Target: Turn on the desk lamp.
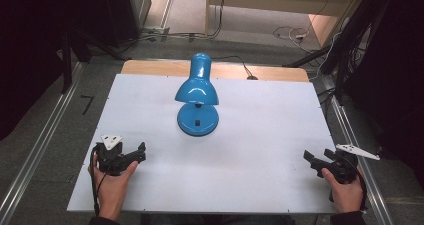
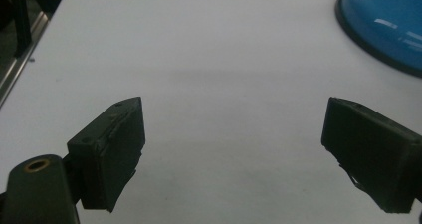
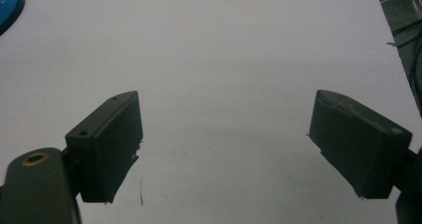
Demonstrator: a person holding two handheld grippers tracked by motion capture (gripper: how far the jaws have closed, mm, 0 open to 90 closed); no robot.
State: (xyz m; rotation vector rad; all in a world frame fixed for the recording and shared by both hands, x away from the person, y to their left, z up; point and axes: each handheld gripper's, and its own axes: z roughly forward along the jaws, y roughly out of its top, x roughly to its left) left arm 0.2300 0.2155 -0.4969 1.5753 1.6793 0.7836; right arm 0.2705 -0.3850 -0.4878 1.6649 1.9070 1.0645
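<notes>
Standing upright at the middle of the white counter (image 1: 260, 135) was a blue desk lamp (image 1: 197, 97), its shade tilted above its round base. Well apart from it, near the counter's front edge, each hand held a claw. The left claw (image 1: 136, 154) and the right claw (image 1: 312, 161) both had their jaws spread wide, gripping nothing.

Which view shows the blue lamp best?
The high view: it takes in the whole lamp, with its shade, neck and round base, standing mid-table between the two grippers. The left gripper view catches part of the base at its top right corner; the right gripper view shows a sliver at its top left edge.
</notes>
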